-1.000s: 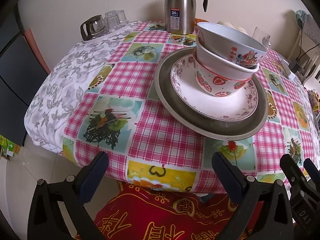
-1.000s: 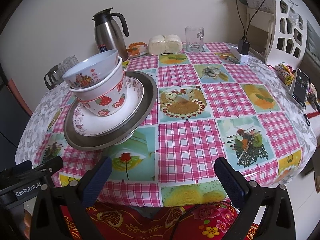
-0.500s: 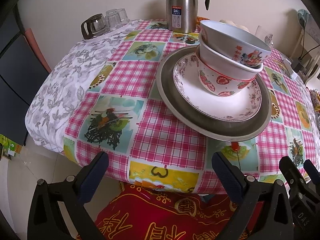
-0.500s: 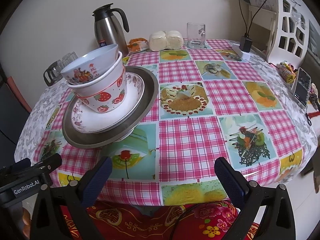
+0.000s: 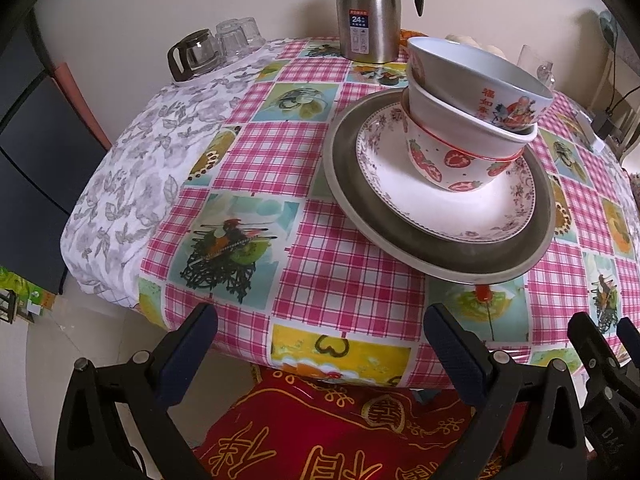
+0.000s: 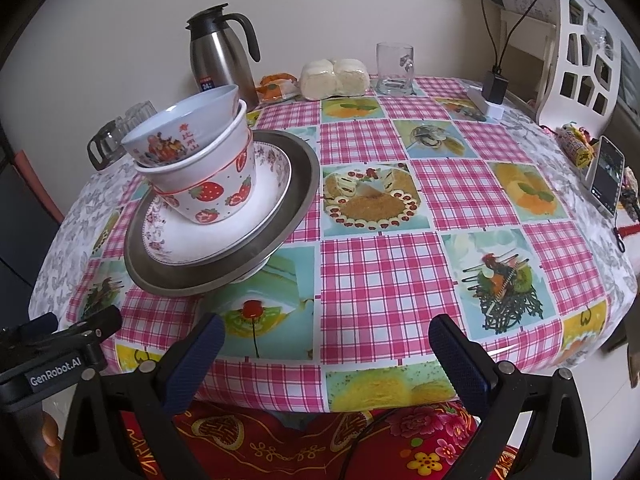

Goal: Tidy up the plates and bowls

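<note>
On the table (image 6: 400,280) with the pink checked cloth stands one pile of dishes: a grey metal plate (image 5: 436,248) at the bottom, a white plate with flower rim (image 5: 400,184) on it, then a strawberry bowl (image 5: 456,160), and inside this a bowl with a painted figure (image 5: 480,80) on top. The two bowls lean a little and sit toward the back side of the white plate. Behind the pile, near the wall, is a steel thermos jug (image 5: 368,12), and left of the jug there are a small glass pot (image 5: 192,52) and some upturned glasses (image 5: 240,36). Right of the jug lie white buns (image 6: 334,78) and a glass mug (image 6: 394,68). The left gripper (image 5: 320,344) is in front of the pile, over the table edge, with its jaws spread wide and nothing between them. The right gripper (image 6: 326,346) is also before the table edge, right of the pile, jaws wide apart and holding nothing. Under the table edge a red cloth with gold letters (image 5: 340,432) is visible.
</note>
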`<state>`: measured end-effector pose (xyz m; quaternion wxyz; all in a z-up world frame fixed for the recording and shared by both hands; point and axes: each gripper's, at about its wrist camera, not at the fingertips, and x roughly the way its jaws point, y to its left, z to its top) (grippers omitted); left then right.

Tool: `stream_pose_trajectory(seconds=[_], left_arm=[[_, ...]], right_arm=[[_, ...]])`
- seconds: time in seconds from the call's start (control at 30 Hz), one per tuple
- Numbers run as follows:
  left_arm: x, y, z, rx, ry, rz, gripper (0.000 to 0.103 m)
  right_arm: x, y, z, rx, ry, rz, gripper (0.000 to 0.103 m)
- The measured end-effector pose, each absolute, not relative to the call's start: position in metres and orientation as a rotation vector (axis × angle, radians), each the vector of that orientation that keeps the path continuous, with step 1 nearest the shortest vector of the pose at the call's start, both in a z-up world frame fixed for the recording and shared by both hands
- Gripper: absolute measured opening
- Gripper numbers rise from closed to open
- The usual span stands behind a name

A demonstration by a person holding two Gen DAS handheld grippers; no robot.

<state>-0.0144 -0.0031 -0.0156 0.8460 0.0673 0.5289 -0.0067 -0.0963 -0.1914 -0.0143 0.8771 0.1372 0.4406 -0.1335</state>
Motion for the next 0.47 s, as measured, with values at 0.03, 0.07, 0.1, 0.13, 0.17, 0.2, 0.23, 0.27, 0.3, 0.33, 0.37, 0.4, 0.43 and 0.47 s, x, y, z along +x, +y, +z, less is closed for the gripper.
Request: stream_pose_trajectory(seconds=[0.03,0.07,0.1,0.13,0.17,0.2,0.23,0.27,0.3,0.33,0.37,0.4,0.43,0.47], left_arm=[[-0.0143,-0.0035,-0.0157,0.147,1.117,-0.01,0.102],[-0.0145,-0.0036,-0.0156,0.151,1.116,-0.009,0.102],[-0.0147,-0.0042,-0.0156,0.157,1.116,-0.008,0.102],[-0.0148,-0.0045,-0.0156,0.161,1.115,-0.007,0.102],[-0.0151,-0.005,-0.0158,0.168,1.116,-0.002,0.102],[-0.0149,-0.0054,-0.0158,0.173,1.116,0.002,0.102],[-0.0149,-0.0055,-0.0157,0.177,1.116,0.006,0.102],[-0.015,-0.0055,-0.0156,0.177,1.115,0.006,0.102],[-0.0151,-0.0051,-0.0154,0.176,1.114,0.004,0.102],[-0.0155,-0.0049,-0.0148,0.176,1.111,0.003,0.102],[-0.0157,-0.0048,-0.0145,0.177,1.109,0.003,0.102],[-0.0155,-0.0052,-0.0144,0.178,1.109,0.003,0.102],[-0.0155,-0.0057,-0.0142,0.18,1.108,0.0,0.102],[-0.0155,-0.006,-0.0141,0.181,1.107,-0.002,0.102]], right_arm=[[-0.0962,-0.1919,-0.0146,0.288,0.92,-0.28,0.103],[-0.096,-0.1923,-0.0148,0.29,0.921,-0.28,0.103],[-0.0961,-0.1924,-0.015,0.291,0.921,-0.28,0.103],[-0.0959,-0.1927,-0.0151,0.292,0.921,-0.281,0.103],[-0.0958,-0.1929,-0.0152,0.292,0.921,-0.281,0.103],[-0.0958,-0.1927,-0.0151,0.292,0.921,-0.28,0.103],[-0.0957,-0.1926,-0.0153,0.292,0.921,-0.28,0.103],[-0.0957,-0.1926,-0.0153,0.293,0.921,-0.28,0.103],[-0.0958,-0.1926,-0.0153,0.293,0.922,-0.281,0.103],[-0.0958,-0.1926,-0.0153,0.293,0.921,-0.281,0.103],[-0.0959,-0.1926,-0.0154,0.294,0.921,-0.281,0.103],[-0.0958,-0.1927,-0.0155,0.294,0.922,-0.281,0.103],[-0.0958,-0.1927,-0.0155,0.294,0.922,-0.281,0.103],[-0.0957,-0.1926,-0.0155,0.294,0.922,-0.28,0.103]])
